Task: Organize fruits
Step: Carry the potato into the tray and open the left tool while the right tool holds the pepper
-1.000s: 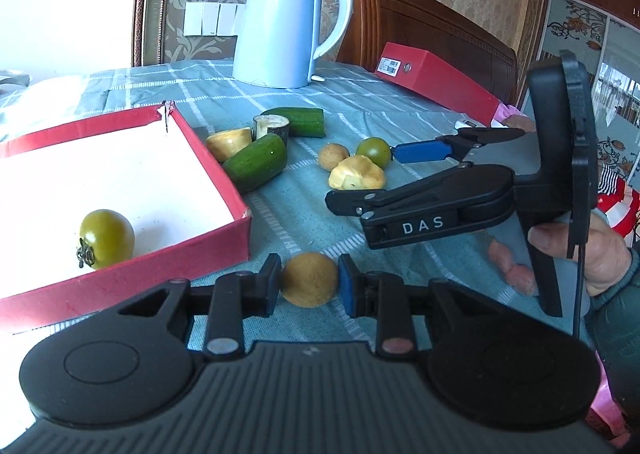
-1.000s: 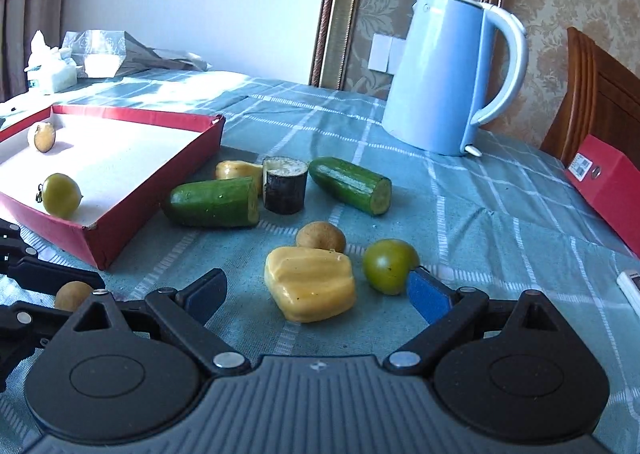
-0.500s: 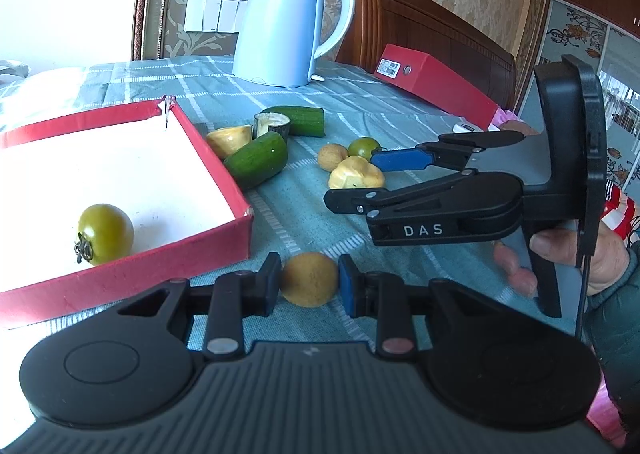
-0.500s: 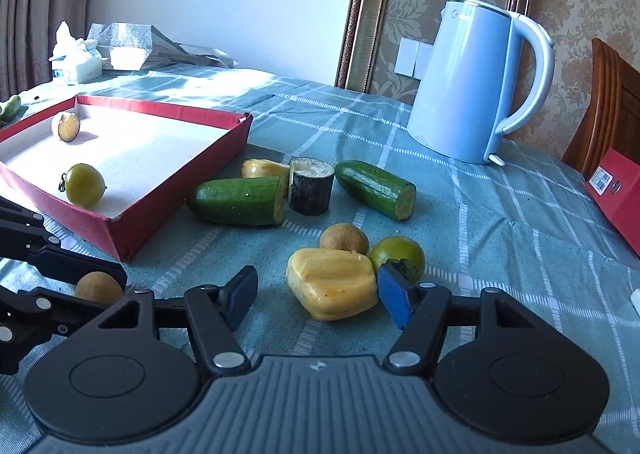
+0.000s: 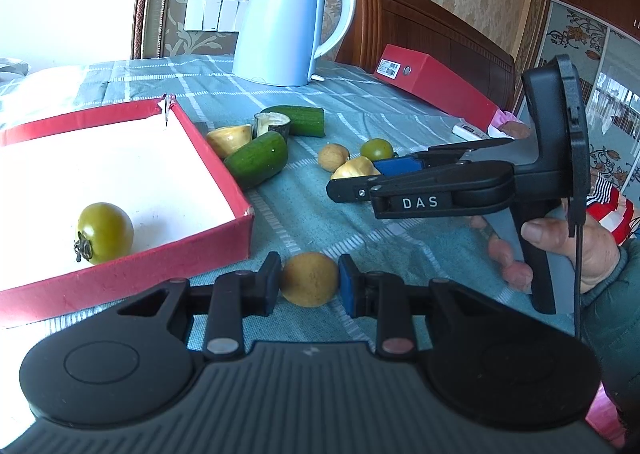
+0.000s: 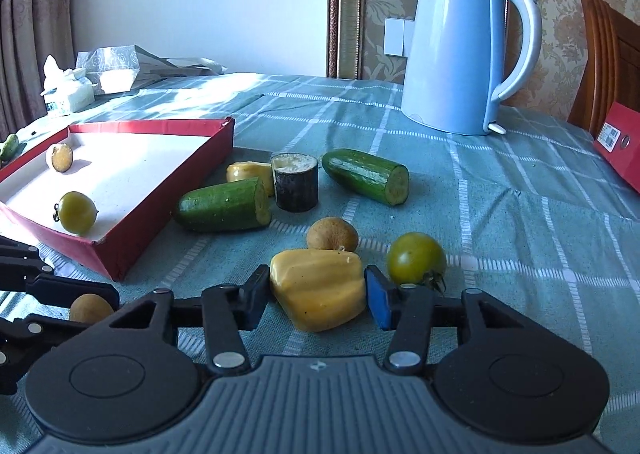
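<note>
- Left wrist view: the left gripper (image 5: 309, 285) is clamped on a small round brown fruit (image 5: 309, 284), one pad on each side, just off the near corner of the red box (image 5: 120, 266). The position suits a short transfer over the box wall.
- Left wrist view: a green tomato (image 5: 105, 233) already rests inside the red box, near its front wall. The box appears to serve as the collection point.
- Left wrist view: the right gripper (image 5: 362, 182), carried by a hand (image 5: 576, 242), reaches toward the loose produce well to the right of the red box.
- Right wrist view: the right gripper (image 6: 316, 294) is closing around a yellow fruit piece (image 6: 318, 292). The piece sits between the fingers; firm pad contact cannot be confirmed.
- Right wrist view: a second green tomato (image 6: 416, 259) and a brown fruit (image 6: 332, 234) lie just beside the yellow piece, and two cucumber halves (image 6: 224, 206) lie nearer the red box (image 6: 120, 254). All await sorting.
</note>
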The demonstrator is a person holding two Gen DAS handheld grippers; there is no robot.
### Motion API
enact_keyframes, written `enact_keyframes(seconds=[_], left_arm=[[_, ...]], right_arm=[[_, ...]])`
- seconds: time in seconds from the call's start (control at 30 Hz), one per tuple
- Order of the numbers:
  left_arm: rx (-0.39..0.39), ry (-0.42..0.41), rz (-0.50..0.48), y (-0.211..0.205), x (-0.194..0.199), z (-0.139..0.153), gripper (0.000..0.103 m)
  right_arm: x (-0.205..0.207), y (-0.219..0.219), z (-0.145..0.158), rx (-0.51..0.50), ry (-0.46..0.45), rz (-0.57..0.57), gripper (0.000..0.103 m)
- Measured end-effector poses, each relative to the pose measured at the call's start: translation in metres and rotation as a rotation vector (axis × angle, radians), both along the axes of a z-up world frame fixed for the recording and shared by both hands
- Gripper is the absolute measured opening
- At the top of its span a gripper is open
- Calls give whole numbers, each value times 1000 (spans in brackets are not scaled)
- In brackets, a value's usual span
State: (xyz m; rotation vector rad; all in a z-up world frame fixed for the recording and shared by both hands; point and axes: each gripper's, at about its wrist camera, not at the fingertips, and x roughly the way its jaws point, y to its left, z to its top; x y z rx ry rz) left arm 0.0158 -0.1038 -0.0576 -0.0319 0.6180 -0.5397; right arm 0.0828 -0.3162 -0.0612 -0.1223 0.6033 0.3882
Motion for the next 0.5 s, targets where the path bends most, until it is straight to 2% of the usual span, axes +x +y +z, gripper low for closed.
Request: enact_keyframes(seconds=[0.17,0.4,0.5], left_arm=[[7,-7,-2,-1,-1,0,27],[-3,-7,1,0,-1,0,27],[-10,-1,6,1,-1,-1,27]], right_arm=[[-4,-4,2,28,-11,-28,50],[-12,-13,5,65,-52,-133,50],[-11,-10,5,35,-57,-160,50]])
